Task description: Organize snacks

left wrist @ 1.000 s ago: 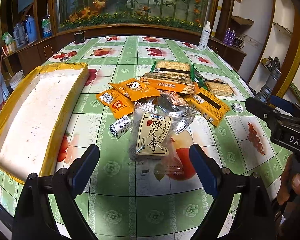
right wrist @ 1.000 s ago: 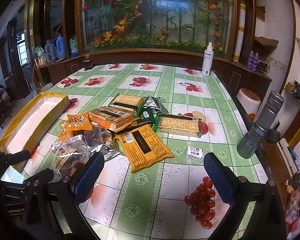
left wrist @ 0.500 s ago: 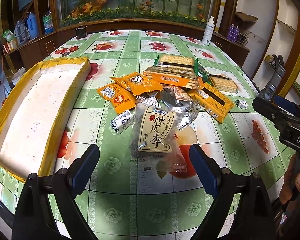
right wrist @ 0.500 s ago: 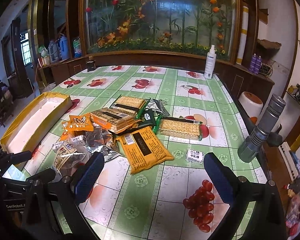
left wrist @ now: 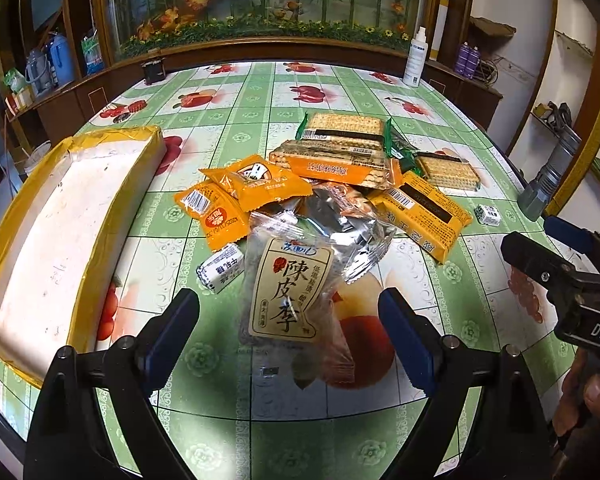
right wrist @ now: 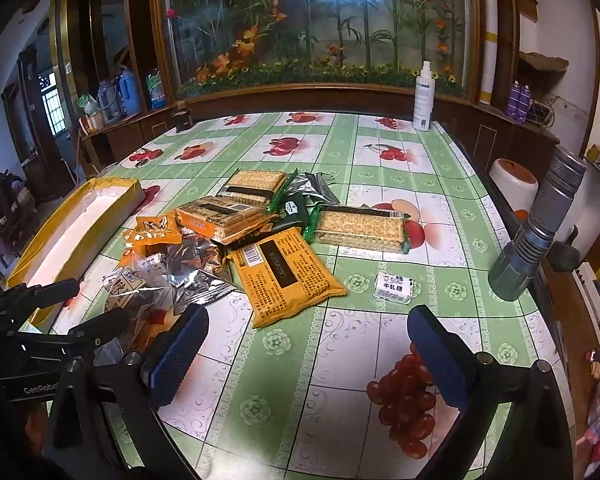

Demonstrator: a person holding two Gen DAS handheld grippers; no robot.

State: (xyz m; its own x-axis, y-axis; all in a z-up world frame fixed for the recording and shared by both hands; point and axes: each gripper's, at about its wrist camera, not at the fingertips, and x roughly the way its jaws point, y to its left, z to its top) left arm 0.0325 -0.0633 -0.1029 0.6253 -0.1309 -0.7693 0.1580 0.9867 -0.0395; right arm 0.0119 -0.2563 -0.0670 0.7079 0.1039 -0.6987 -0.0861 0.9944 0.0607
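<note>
A heap of snack packs lies mid-table. Nearest my left gripper (left wrist: 288,330) is a clear bag with a cream label (left wrist: 288,292); the open jaws stand one on each side of its near end, apart from it. Behind it lie silver foil packs (left wrist: 340,228), orange packets (left wrist: 220,216), cracker packs (left wrist: 340,156) and a small white candy (left wrist: 220,268). My right gripper (right wrist: 306,350) is open above bare tablecloth, short of a flat orange pack (right wrist: 284,272) and a white candy (right wrist: 394,288). A long white tray with yellow rim (left wrist: 52,216) lies at the left.
A grey flashlight (right wrist: 540,224) stands at the table's right edge. A white spray bottle (right wrist: 423,96) and a small dark box (left wrist: 154,72) sit at the far edge. The other gripper (right wrist: 44,320) shows at the left of the right wrist view. The table's near edge is close below.
My left gripper has edged forward and lower, so the labelled bag sits closer between its jaws. The right gripper has dipped slightly toward the table. Both stay open.
</note>
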